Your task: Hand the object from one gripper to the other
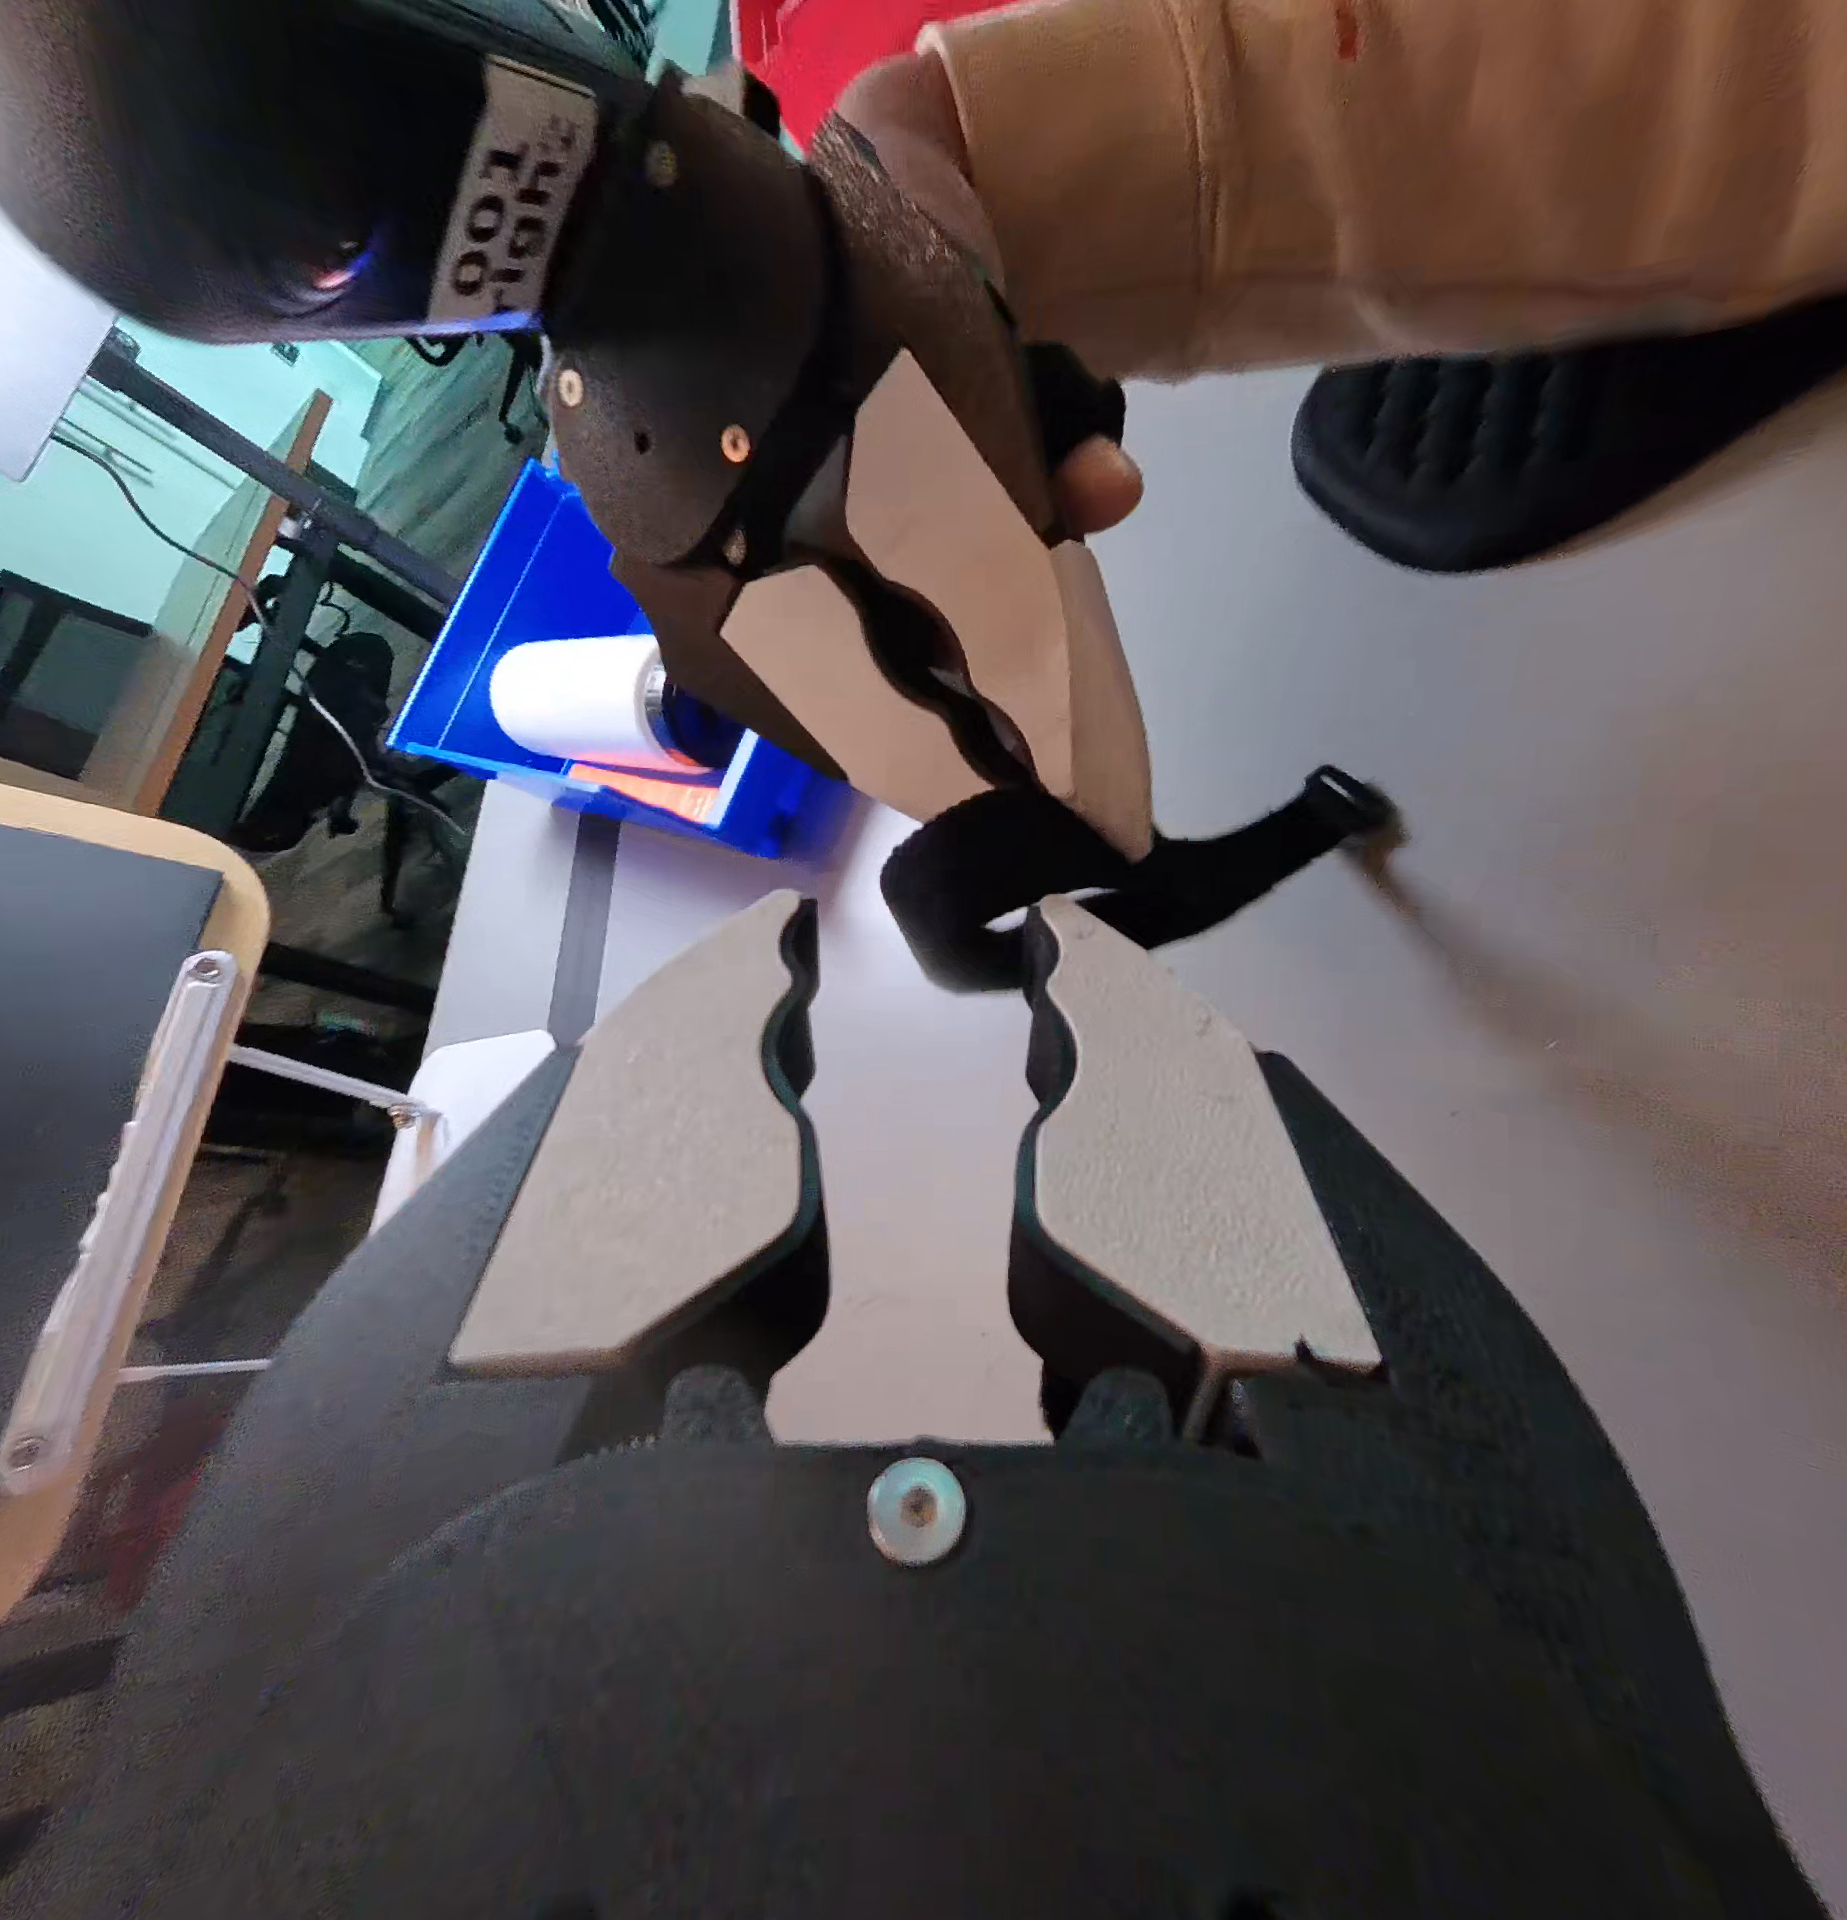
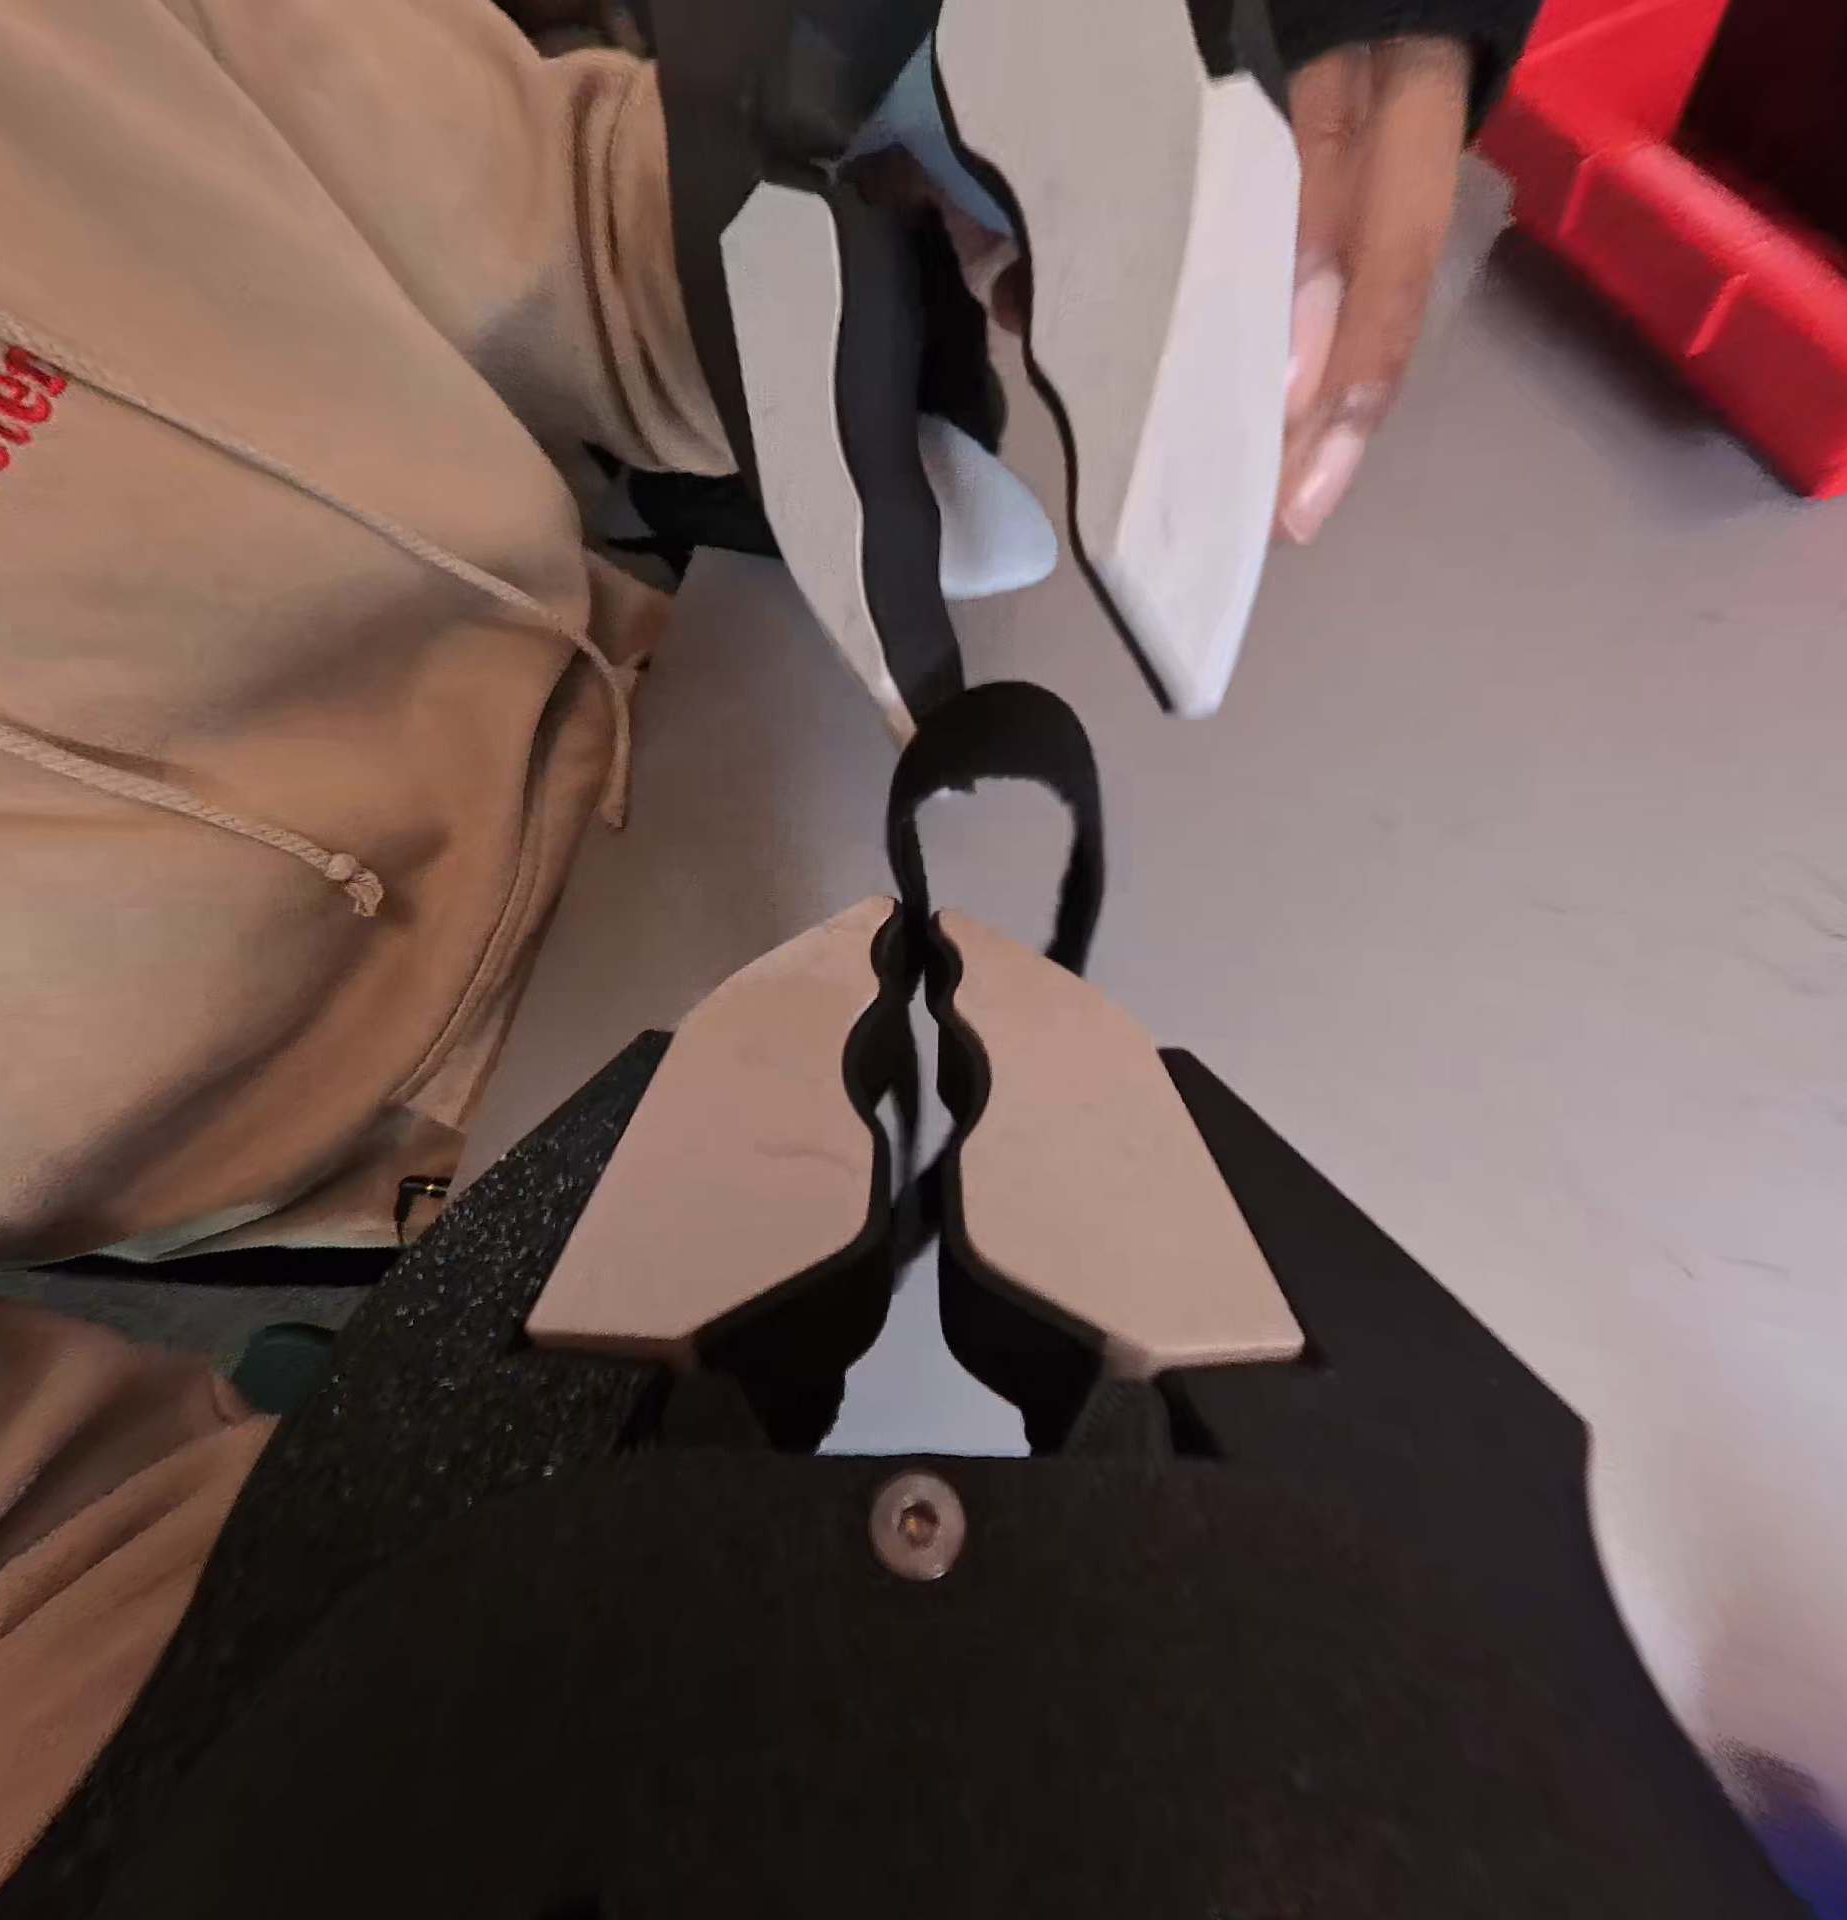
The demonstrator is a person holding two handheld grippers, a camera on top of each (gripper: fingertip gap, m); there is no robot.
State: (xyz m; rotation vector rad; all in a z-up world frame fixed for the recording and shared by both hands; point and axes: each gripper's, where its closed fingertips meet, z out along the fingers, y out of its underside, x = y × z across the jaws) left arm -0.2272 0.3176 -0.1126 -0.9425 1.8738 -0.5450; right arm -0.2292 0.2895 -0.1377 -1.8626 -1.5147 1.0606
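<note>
A black strap [image 2: 1002,717] with a buckle end [image 1: 1334,790] hangs in the air over the grey table [image 1: 1470,1091]. My right gripper [image 2: 914,914] is shut on it, and a loop of strap sticks out past its tips. In the left wrist view the right gripper [image 1: 1116,831] comes in from the top, holding the strap [image 1: 950,862]. My left gripper [image 1: 919,914] is open, its tips at the loop, and one fingertip [image 1: 1054,935] touches the loop. In the right wrist view the left gripper [image 2: 1044,712] faces mine with its jaws wide.
A blue bin [image 1: 483,644] holding a white roll [image 1: 576,696] stands at the table's far edge. A red bin [image 2: 1677,260] is at the other side. A black padded object [image 1: 1521,447] lies on the table. The person's beige hoodie [image 2: 275,520] is close by. The grippers are tip to tip, or close to it.
</note>
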